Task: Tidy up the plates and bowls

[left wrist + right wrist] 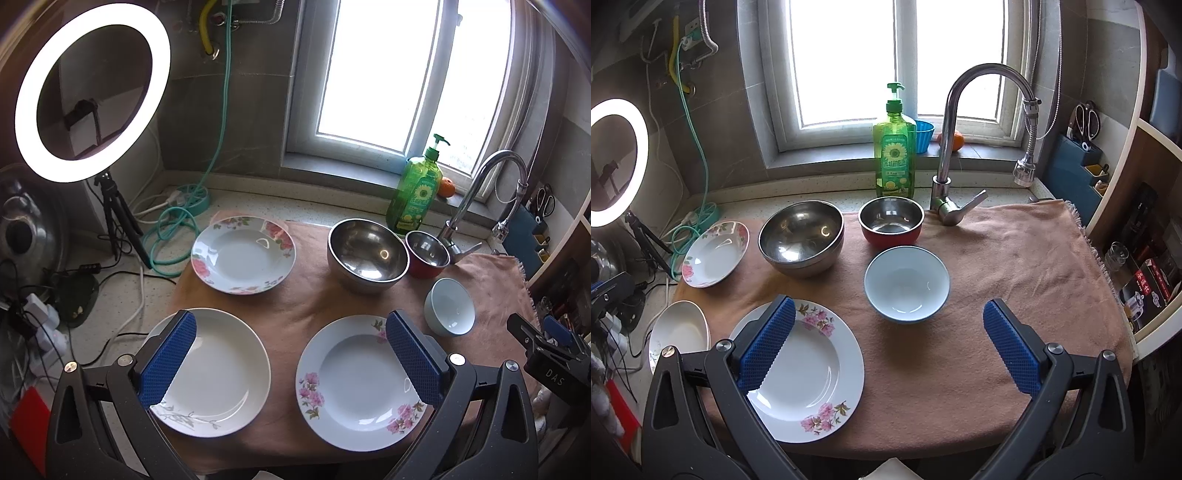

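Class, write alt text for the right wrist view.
Open right gripper hovers above a brown towel holding three plates and three bowls, the pale blue bowl nearest. Behind stand a green soap bottle and faucet.

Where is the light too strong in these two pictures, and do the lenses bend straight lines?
Left wrist view: ring light and window blow out white; window frame bows. Right wrist view: window overexposed, steel bowl shows glints, edges curve, corners darken.

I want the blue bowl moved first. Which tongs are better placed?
Right tongs, probably: open, with the blue bowl just ahead between the fingers. Left tongs hang over the plates, bowl off to their right.
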Available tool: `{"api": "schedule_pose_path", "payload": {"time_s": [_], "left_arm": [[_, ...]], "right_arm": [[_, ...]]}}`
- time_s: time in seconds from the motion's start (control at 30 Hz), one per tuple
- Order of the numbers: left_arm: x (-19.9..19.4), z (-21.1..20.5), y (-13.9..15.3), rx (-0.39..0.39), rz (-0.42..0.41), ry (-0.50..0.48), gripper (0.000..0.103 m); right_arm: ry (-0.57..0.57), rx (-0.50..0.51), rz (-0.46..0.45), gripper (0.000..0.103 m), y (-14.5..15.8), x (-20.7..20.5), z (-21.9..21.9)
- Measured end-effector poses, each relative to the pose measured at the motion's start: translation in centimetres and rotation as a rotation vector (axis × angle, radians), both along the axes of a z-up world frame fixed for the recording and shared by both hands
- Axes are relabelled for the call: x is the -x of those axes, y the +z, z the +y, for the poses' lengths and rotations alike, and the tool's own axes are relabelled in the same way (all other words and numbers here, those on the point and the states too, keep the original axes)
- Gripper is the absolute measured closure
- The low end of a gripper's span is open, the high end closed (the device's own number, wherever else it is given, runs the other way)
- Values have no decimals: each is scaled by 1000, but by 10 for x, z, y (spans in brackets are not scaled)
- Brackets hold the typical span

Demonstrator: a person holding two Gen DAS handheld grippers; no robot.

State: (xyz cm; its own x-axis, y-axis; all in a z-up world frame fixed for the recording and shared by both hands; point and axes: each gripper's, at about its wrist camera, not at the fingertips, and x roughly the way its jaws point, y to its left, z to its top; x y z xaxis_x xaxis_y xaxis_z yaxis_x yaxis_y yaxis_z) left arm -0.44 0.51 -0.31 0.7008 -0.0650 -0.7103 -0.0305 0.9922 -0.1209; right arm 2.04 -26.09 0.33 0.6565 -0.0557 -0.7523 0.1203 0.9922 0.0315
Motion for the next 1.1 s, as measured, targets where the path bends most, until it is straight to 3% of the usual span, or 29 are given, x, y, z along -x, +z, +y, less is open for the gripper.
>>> {"api": "schedule_pose_path", "payload": {"time_s": [1.1], "left_arm": [[-5,2,-5,-1,7,14,1]], "right_arm": [[-8,-7,10,0,-7,-7,-1]]}}
